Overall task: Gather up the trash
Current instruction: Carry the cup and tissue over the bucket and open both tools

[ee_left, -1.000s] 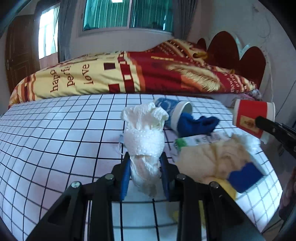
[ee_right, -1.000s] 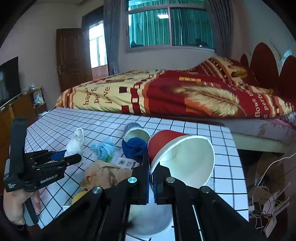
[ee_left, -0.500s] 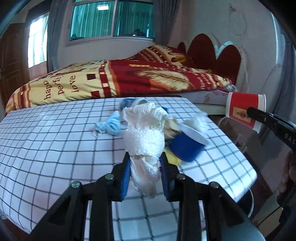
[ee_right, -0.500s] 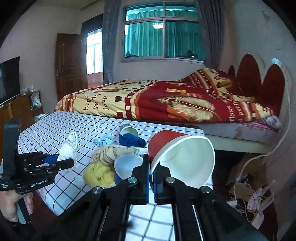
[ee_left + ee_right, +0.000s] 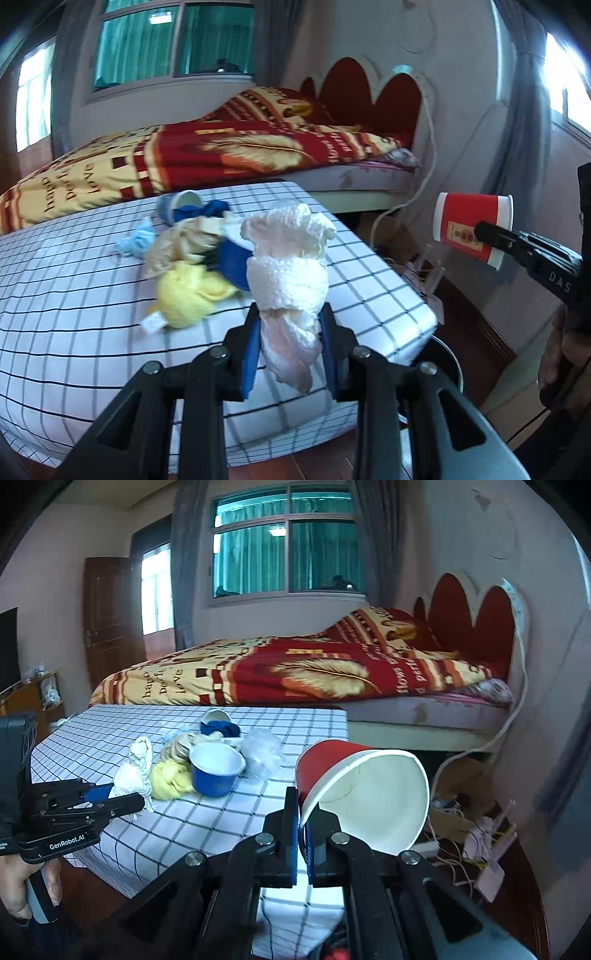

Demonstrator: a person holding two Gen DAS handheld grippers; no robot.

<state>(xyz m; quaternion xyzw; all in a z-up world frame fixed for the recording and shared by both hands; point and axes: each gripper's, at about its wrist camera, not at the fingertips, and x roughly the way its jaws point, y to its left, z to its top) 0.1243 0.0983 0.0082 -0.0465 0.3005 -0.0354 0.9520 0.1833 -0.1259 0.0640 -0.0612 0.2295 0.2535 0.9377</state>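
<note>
My left gripper (image 5: 290,334) is shut on a crumpled white tissue wad (image 5: 288,266), held above the near right corner of the checked table (image 5: 74,332). In the right wrist view the same gripper (image 5: 138,803) and tissue wad (image 5: 135,771) show at the left. My right gripper (image 5: 302,829) is shut on the rim of a red paper cup (image 5: 365,794), tipped on its side beyond the table's right edge. From the left wrist view that red cup (image 5: 471,229) hangs at the right. A dark round bin rim (image 5: 445,363) shows below the table corner.
On the table lie a blue cup (image 5: 214,771), a yellow cloth (image 5: 184,295), a beige rag (image 5: 181,243), a dark blue cloth with another cup (image 5: 218,725) and clear plastic (image 5: 264,749). A bed (image 5: 295,675) stands behind. Cables and a power strip (image 5: 461,834) lie on the floor.
Both grippers have swung right, off toward the table's right edge, each keeping its load. The table and trash pile slid left in both views; the bin rim has come into sight.
</note>
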